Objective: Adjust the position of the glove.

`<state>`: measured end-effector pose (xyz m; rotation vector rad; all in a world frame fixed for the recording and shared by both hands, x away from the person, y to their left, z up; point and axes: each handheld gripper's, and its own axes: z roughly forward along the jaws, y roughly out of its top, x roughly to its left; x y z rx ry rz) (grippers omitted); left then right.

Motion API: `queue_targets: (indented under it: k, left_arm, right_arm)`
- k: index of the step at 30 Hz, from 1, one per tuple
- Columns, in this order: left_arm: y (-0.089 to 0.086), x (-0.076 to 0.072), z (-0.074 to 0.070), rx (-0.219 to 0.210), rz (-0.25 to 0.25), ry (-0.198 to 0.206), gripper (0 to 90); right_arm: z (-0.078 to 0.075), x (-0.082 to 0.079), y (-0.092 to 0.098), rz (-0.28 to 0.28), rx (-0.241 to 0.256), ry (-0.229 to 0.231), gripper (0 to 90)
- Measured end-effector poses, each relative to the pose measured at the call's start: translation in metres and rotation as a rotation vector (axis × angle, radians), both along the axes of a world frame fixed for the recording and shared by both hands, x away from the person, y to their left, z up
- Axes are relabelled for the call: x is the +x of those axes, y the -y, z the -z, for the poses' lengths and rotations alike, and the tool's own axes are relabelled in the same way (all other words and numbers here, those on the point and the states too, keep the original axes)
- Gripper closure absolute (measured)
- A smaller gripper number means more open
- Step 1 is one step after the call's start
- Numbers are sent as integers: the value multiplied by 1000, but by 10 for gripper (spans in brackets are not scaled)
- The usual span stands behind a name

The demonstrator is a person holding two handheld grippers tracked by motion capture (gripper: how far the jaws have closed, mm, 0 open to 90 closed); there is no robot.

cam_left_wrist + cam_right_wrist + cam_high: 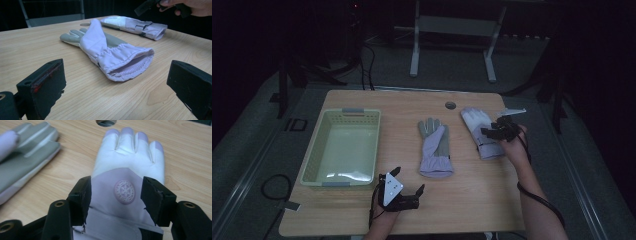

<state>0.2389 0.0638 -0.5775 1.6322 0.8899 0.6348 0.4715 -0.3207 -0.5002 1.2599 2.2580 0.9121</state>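
Note:
Two pale lilac gloves lie on the wooden table. The middle glove is palm up, grey palm showing, with its thumb folded over and its cuff facing my left gripper. That gripper is open, low near the front edge and a short way from the cuff. The right glove lies back up with a round emblem. My right gripper is open just above its wrist part, one jaw on each side of the emblem, and nothing is pinched.
A pale green plastic basket stands empty at the table's left. A round cable hole sits near the far edge. Bare wood lies between the basket and the gloves and along the front edge. A metal stand is on the floor behind.

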Motion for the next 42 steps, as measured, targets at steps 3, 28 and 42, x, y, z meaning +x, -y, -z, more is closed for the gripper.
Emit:
queue_targets:
  k: [3,28,42]
  left_arm:
    - [0,0,0,0,0,0,23]
    - [0,0,0,0,-2,0,23]
    - [0,0,0,-2,-2,-1,23]
  right_arm:
    - [6,6,0,-4,3,-5,421]
    - [34,21,3,79,37,-142,713]
    - [-9,-5,9,151,127,-130,793]
